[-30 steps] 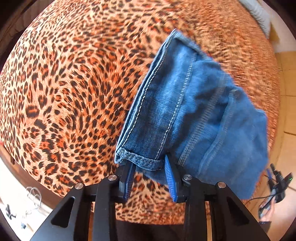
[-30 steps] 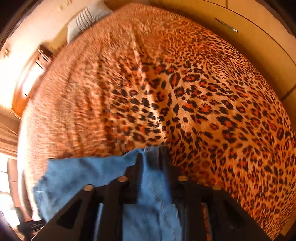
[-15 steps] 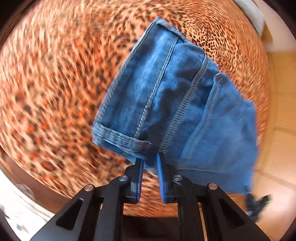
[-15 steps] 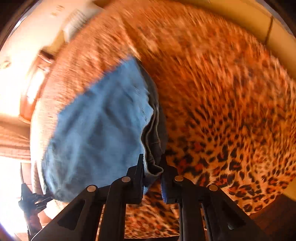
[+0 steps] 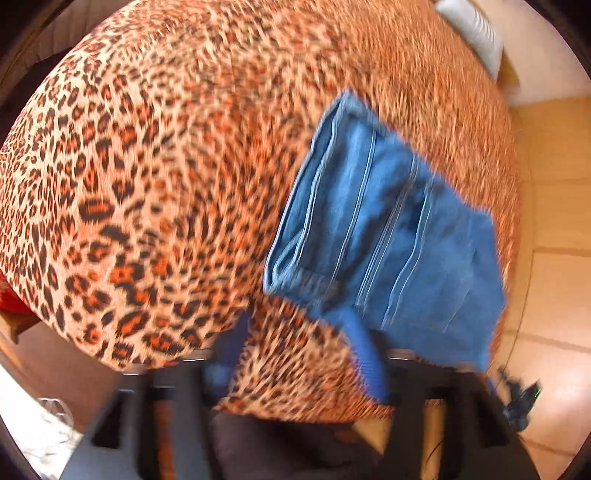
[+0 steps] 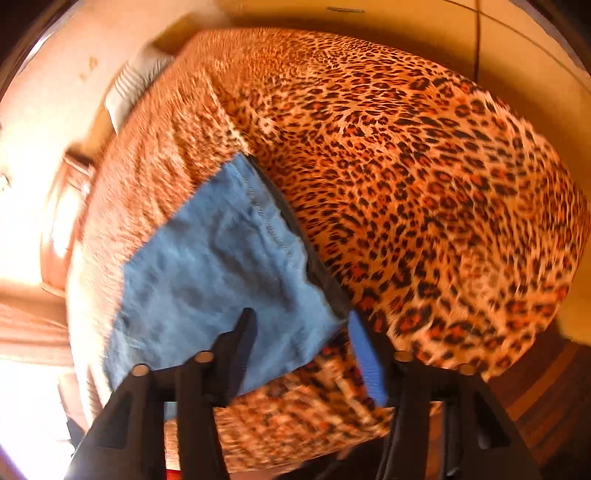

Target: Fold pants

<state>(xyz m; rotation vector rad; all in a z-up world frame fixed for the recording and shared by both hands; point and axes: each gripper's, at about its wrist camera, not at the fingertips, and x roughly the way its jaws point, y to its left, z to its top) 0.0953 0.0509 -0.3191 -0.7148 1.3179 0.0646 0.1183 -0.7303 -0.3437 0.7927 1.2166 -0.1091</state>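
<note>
Now the jeans (image 5: 388,236) are seen lying folded into a compact bundle on the leopard-print bedspread (image 5: 166,166), near the bed's edge. Both grippers are spread wide and nothing is held between the fingers. From the left gripper (image 5: 306,354) the bundle is placed ahead and to the right, with its long axis running away from the fingers toward the pillow (image 5: 472,29). From the right gripper (image 6: 306,347) the jeans (image 6: 214,266) are placed ahead and to the left, one finger seen over the denim's near corner. Contact there cannot be judged, as the view is blurred. Neither hand is clearly nearer. The fold appears largely done; any tidying would be reached inward from both sides.
</note>
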